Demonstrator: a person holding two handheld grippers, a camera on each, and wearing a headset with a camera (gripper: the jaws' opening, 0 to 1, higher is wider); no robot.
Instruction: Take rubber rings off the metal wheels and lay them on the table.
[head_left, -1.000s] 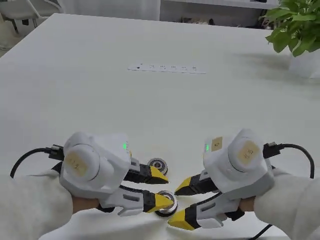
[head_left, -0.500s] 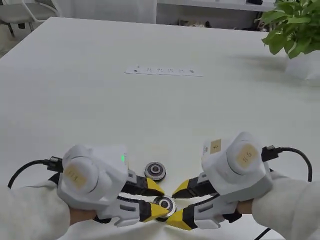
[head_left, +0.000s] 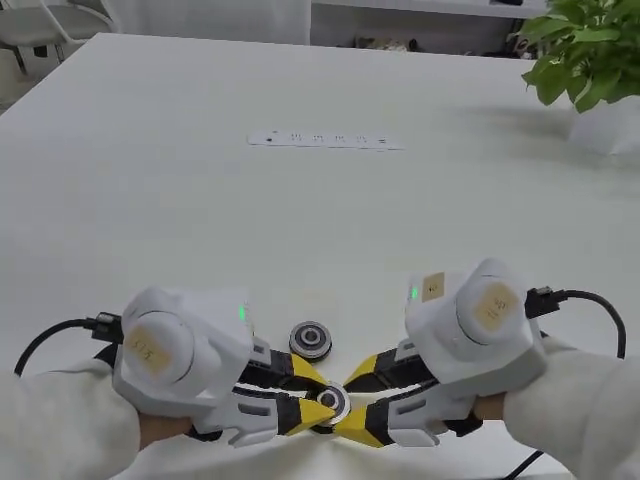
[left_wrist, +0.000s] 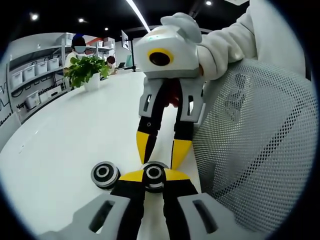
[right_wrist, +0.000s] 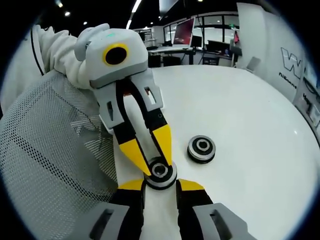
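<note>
A small metal wheel with a black rubber ring (head_left: 328, 403) sits near the table's front edge between both grippers. My left gripper (head_left: 318, 396) is shut on it, with its yellow tips on either side of the wheel (left_wrist: 153, 175). My right gripper (head_left: 350, 404) faces it from the other side, and its yellow tips touch the same wheel (right_wrist: 160, 173) on both sides of the rim. In the left gripper view the right gripper (left_wrist: 162, 154) comes down from above. In the right gripper view the left gripper (right_wrist: 159, 165) does the same. A second wheel (head_left: 311, 339) lies flat just beyond them.
A white power strip (head_left: 325, 140) lies across the middle of the white table (head_left: 200, 200). A potted plant (head_left: 585, 60) stands at the far right. A mesh chair back (left_wrist: 250, 150) is close behind the front edge. Cables (head_left: 590, 300) trail from both grippers.
My right gripper has moved left onto the wheel held by my left gripper, and its jaws have narrowed around it. The second wheel has stayed put.
</note>
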